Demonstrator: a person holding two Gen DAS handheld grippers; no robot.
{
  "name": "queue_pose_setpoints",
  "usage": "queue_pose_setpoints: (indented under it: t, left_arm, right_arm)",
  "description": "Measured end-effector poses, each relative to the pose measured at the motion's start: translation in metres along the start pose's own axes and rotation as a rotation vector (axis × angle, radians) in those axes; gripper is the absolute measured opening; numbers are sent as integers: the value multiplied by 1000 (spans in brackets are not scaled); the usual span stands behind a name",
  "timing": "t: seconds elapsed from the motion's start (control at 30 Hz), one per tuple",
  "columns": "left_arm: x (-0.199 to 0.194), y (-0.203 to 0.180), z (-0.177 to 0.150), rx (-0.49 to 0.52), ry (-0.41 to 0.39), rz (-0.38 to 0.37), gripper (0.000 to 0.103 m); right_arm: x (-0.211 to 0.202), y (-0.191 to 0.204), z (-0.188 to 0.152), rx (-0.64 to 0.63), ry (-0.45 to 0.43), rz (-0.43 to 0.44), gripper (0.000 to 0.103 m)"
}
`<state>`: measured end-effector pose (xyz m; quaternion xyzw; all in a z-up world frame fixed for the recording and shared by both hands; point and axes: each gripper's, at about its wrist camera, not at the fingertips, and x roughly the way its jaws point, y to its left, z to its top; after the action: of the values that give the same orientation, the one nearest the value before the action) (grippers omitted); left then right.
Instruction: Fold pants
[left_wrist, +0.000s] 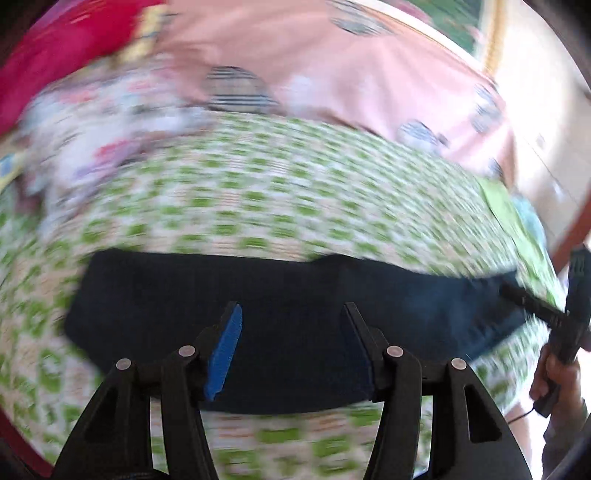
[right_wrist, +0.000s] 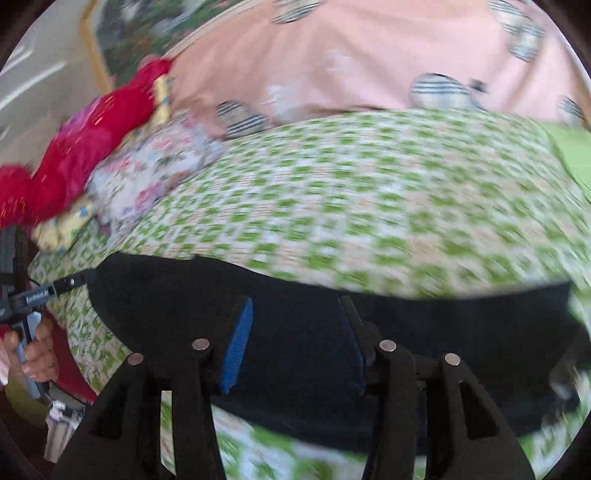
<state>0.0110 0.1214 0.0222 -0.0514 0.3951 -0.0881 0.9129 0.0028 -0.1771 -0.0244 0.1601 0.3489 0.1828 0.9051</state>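
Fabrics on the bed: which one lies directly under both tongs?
The dark navy pants, folded into a flat band on the green-checked sheet. The pink spotted cloth and red fabric lie farther back.

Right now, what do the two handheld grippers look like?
Left gripper and right gripper: matching black plastic linkage fingers with silver pivot pins and ribbed blue pads. The right has a black cable at its handle; the left carries small white lettering, unreadable.
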Motion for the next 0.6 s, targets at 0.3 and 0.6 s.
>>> queue_pose_setpoints:
  t: [0.3,0.6]
  left_arm:
    - [42,-124,-10,301,113,-187,56]
    - [70,-206,-31,618,201,-252,55]
  right_arm:
    - [-61,-76,-39,222,-63,-110,49]
    - [-75,-102,-56,305,-95,-88,49]
